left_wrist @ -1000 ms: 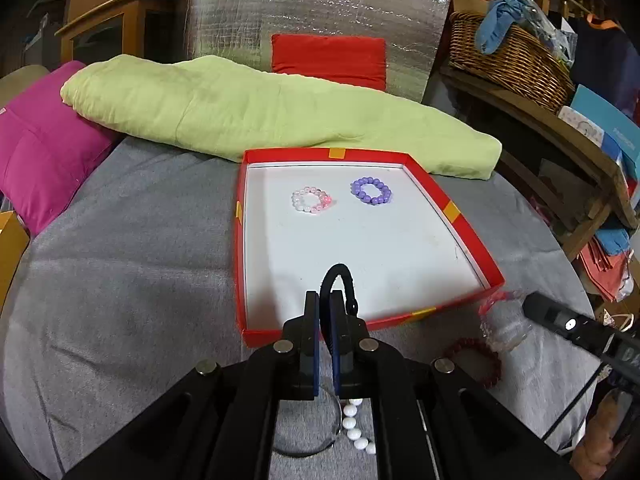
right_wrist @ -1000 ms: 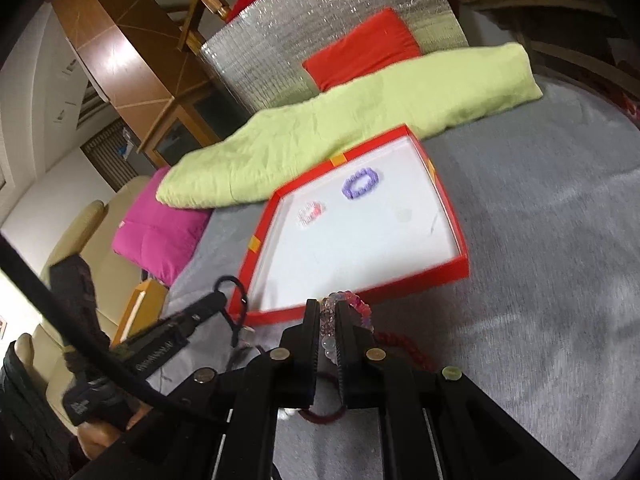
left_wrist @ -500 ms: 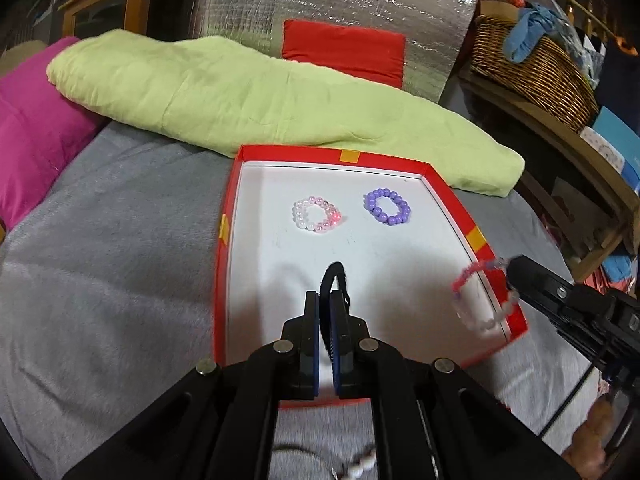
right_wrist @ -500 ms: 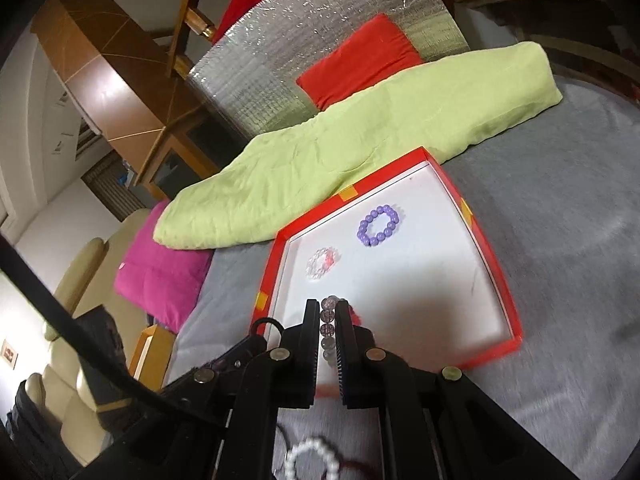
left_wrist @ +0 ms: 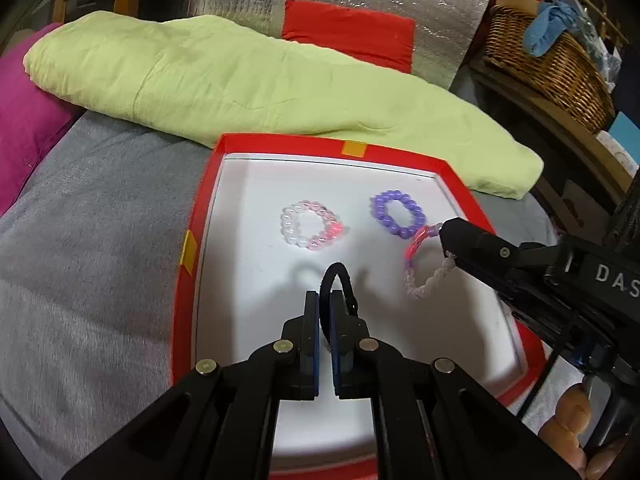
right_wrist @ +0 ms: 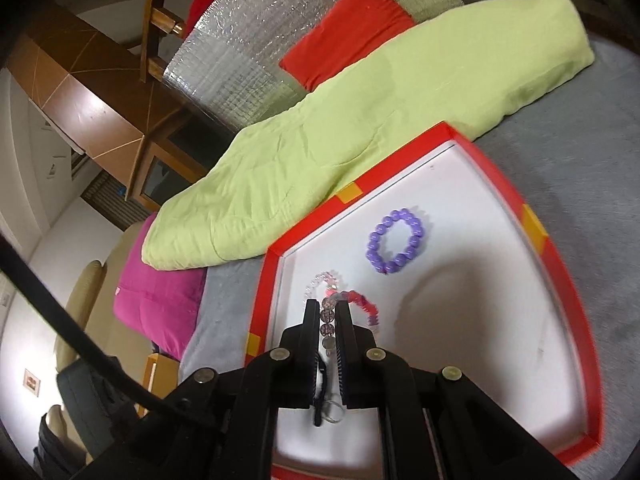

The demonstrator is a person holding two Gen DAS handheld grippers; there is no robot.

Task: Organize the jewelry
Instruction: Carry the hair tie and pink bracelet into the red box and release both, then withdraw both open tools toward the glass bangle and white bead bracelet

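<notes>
A red tray (left_wrist: 202, 216) with a white floor lies on the grey cloth. Two bracelets rest in its far part: a pink and clear bracelet (left_wrist: 314, 226) and a purple bracelet (left_wrist: 397, 219). My left gripper (left_wrist: 325, 298) hangs over the tray's middle, shut on a black cord loop (left_wrist: 339, 276). From the right, my right gripper (left_wrist: 447, 236) reaches over the tray, shut on a pink and lilac bead bracelet (left_wrist: 420, 272) that dangles beside the purple one. In the right wrist view that gripper (right_wrist: 328, 307) pinches the beads (right_wrist: 327, 322), with the purple bracelet (right_wrist: 396, 246) ahead.
A long pale green cushion (left_wrist: 248, 80) lies behind the tray, with a red cushion (left_wrist: 348, 38) and silver foil panel beyond. A magenta pillow (left_wrist: 24, 120) is at the left, a wicker basket (left_wrist: 552, 64) on a shelf at the right. A person's fingers (left_wrist: 572, 432) show bottom right.
Both grippers have moved forward from the grey cloth to above the tray. The right gripper brought its bead bracelet in from the right edge to beside the purple bracelet.
</notes>
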